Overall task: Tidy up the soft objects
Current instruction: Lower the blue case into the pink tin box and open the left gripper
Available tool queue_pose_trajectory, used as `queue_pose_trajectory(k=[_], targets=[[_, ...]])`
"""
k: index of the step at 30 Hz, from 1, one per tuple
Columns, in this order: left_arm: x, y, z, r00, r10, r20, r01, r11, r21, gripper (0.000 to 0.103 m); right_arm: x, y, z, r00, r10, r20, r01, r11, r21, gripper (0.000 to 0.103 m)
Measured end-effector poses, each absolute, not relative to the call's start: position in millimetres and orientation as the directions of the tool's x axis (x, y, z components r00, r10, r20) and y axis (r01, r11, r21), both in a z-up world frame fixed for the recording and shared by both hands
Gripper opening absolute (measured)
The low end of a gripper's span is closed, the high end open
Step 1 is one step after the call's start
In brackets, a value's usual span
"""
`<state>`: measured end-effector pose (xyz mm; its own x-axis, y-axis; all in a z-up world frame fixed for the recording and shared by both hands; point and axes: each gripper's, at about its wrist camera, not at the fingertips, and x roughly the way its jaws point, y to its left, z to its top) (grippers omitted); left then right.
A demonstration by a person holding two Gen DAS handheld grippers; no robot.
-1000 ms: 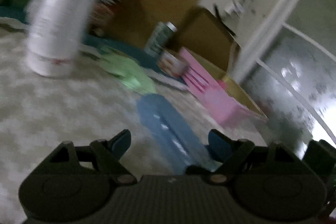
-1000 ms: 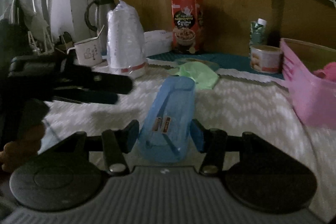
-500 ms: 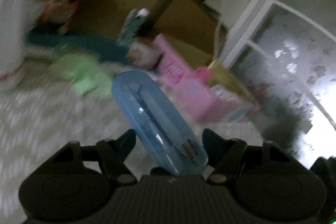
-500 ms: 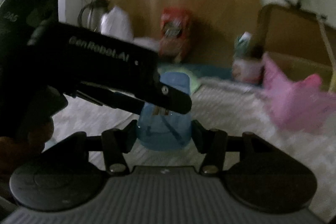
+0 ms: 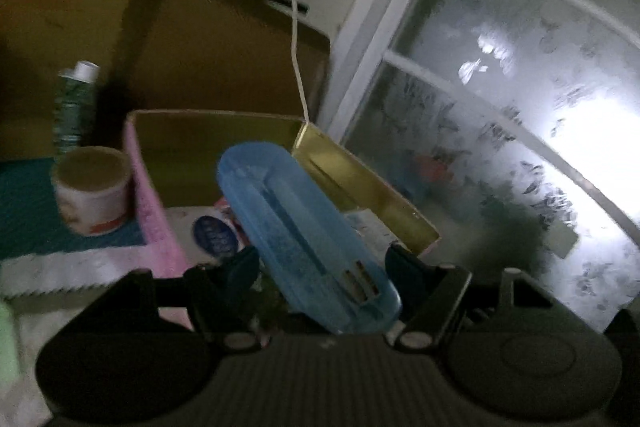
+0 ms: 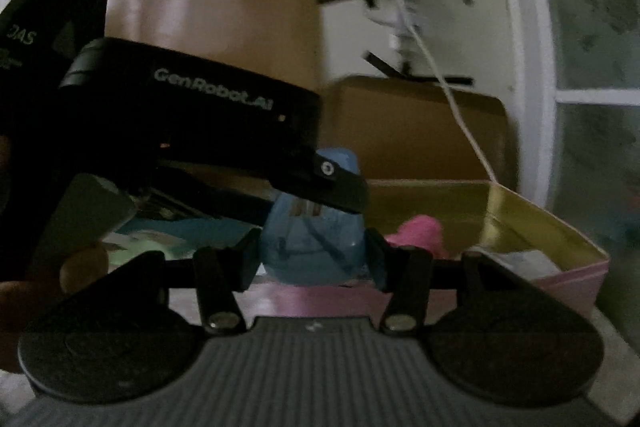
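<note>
A long soft blue pouch (image 5: 304, 235) is held in the air by both grippers, one at each end, above the open pink box (image 5: 152, 195). My left gripper (image 5: 324, 267) is shut on its near end in the left wrist view. My right gripper (image 6: 312, 251) is shut on the pouch (image 6: 312, 247) too. The left gripper's black body (image 6: 192, 123) crosses the right wrist view. The pink box (image 6: 576, 279) has gold inner walls and holds a pink soft thing (image 6: 420, 231) and white packets (image 5: 212, 235).
A small white tub (image 5: 92, 195) and a green bottle (image 5: 74, 107) stand on a teal mat left of the box. A brown board (image 5: 224, 55) and a frosted window (image 5: 500, 147) are behind. A green soft item (image 6: 136, 251) lies on the table at left.
Both grippers lifted the blue pouch off the table and carried it right, up to the pink box. The white roll and red carton have left view.
</note>
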<state>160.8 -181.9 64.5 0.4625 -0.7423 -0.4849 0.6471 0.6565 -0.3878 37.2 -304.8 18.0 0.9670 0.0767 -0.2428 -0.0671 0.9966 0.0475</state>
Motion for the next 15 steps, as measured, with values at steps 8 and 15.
queue_pose_trajectory(k=[8, 15], targets=[[231.5, -238.3, 44.0, 0.293, -0.724, -0.624, 0.530, 0.667, -0.524, 0.087, 95.9, -382.3, 24.7, 0.879, 0.142, -0.455, -0.020, 0.965, 0.263, 0.057], [272.5, -267.8, 29.1, 0.321, -0.667, -0.672, 0.454, 0.731, -0.509, 0.091, 145.0, -405.9, 24.6, 0.822, 0.137, -0.553, 0.026, 0.960, 0.278, 0.057]])
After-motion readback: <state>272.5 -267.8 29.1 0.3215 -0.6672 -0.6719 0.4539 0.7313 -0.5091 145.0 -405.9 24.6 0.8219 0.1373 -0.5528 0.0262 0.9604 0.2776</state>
